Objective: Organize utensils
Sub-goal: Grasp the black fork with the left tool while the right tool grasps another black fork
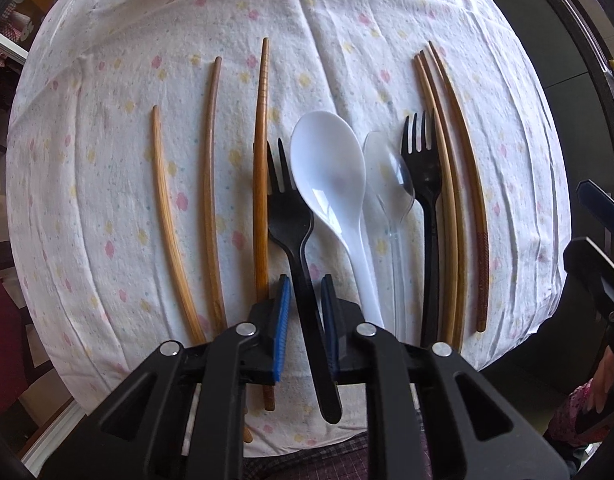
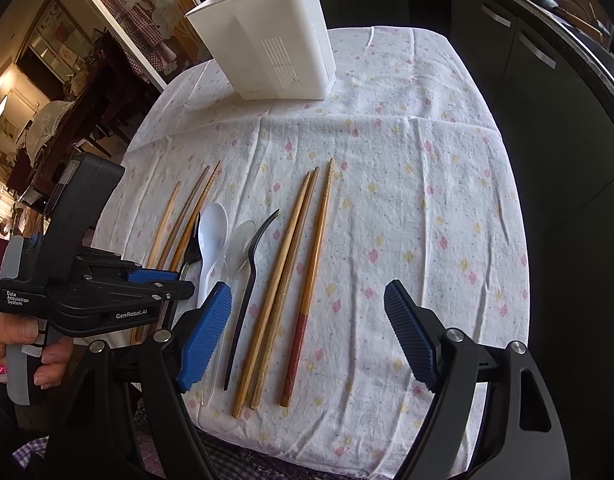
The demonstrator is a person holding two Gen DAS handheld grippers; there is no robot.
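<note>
Utensils lie in a row on the flowered cloth. In the left wrist view my left gripper (image 1: 305,286) has its blue pads on either side of the handle of a black fork (image 1: 291,224), closed around it. Beside it lie a white spoon (image 1: 331,176), a clear spoon (image 1: 387,184), a second black fork (image 1: 425,184), three chopsticks to the left (image 1: 211,184) and three to the right (image 1: 451,184). My right gripper (image 2: 307,304) is open and empty above the chopsticks (image 2: 291,276) near the table's front edge. A white utensil holder (image 2: 267,40) stands at the far end.
The table's front edge runs just under both grippers. A dark counter with cabinets (image 2: 547,60) curves along the right. Furniture and a glass door (image 2: 119,20) lie to the left. The cloth (image 2: 427,208) right of the chopsticks is bare.
</note>
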